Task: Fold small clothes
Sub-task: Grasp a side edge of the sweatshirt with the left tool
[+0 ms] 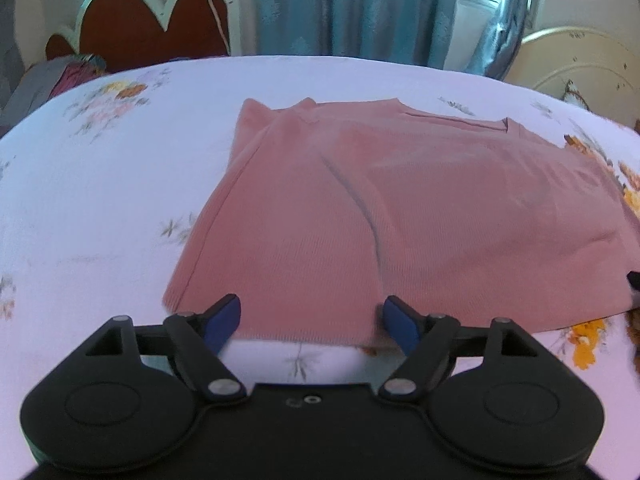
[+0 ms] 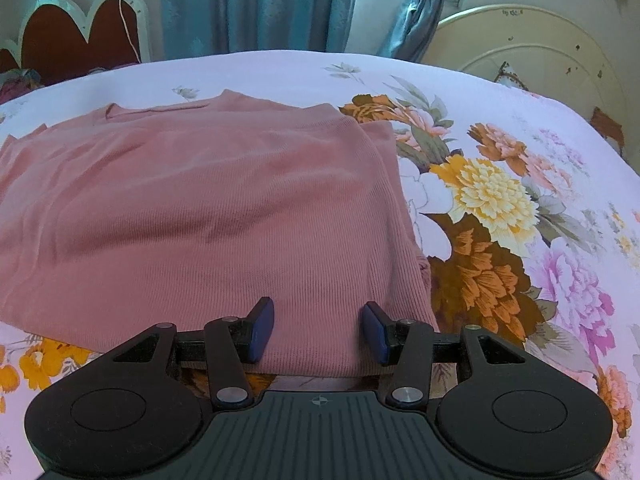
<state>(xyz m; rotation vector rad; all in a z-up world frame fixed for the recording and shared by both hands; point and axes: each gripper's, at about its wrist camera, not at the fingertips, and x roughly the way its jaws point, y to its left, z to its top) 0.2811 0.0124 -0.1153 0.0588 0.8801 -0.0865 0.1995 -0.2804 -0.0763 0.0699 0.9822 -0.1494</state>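
Observation:
A pink ribbed top [image 1: 400,208] lies flat on the floral bedsheet, its sleeves folded in over the body and its neckline at the far end. It also shows in the right wrist view [image 2: 200,208]. My left gripper [image 1: 310,322] is open, its blue pads [image 1: 224,322] spread over the left part of the near hem. My right gripper [image 2: 318,332] is open, its blue pads [image 2: 262,330] either side of the right part of the near hem. Neither grips the cloth.
The bedsheet [image 2: 500,200] has big flower prints to the right of the top. A red and white headboard [image 1: 152,20] stands far left. Blue curtains [image 1: 352,4] hang behind. A cream footboard [image 2: 532,48] stands far right. Bundled clothes [image 1: 68,76] lie at the far left.

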